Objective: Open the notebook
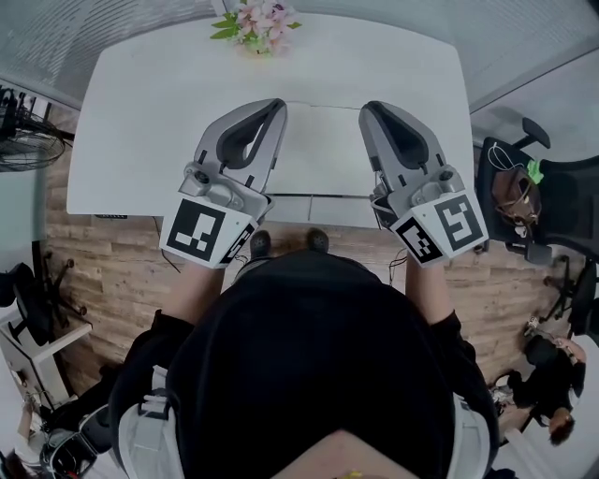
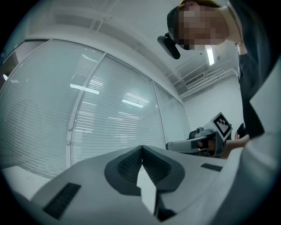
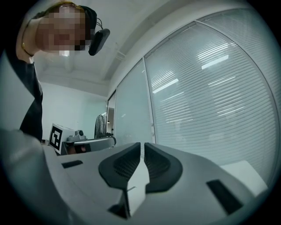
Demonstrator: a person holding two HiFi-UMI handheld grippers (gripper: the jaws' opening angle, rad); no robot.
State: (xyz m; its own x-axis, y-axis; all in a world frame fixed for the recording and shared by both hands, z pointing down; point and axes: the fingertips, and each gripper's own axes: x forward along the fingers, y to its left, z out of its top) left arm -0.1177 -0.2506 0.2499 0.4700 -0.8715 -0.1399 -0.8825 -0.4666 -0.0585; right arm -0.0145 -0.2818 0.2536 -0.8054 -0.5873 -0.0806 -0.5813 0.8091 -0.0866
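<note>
The white table (image 1: pixel 131 140) fills the upper half of the head view. The left gripper (image 1: pixel 277 105) and the right gripper (image 1: pixel 368 108) are held over its near edge in the middle of the frame, both pointing toward the top. The left gripper's jaws are closed tip to tip with nothing between them. The right gripper's jaws stand a thin slit apart, also empty. The pale notebook (image 1: pixel 320 150) lies flat on the table between the two grippers, its edges square to the table's edge and its lower edge close to it. The grippers cover its sides, so its long axis cannot be told. A bunch of pink flowers (image 1: pixel 260 23) sits at top centre.
</note>
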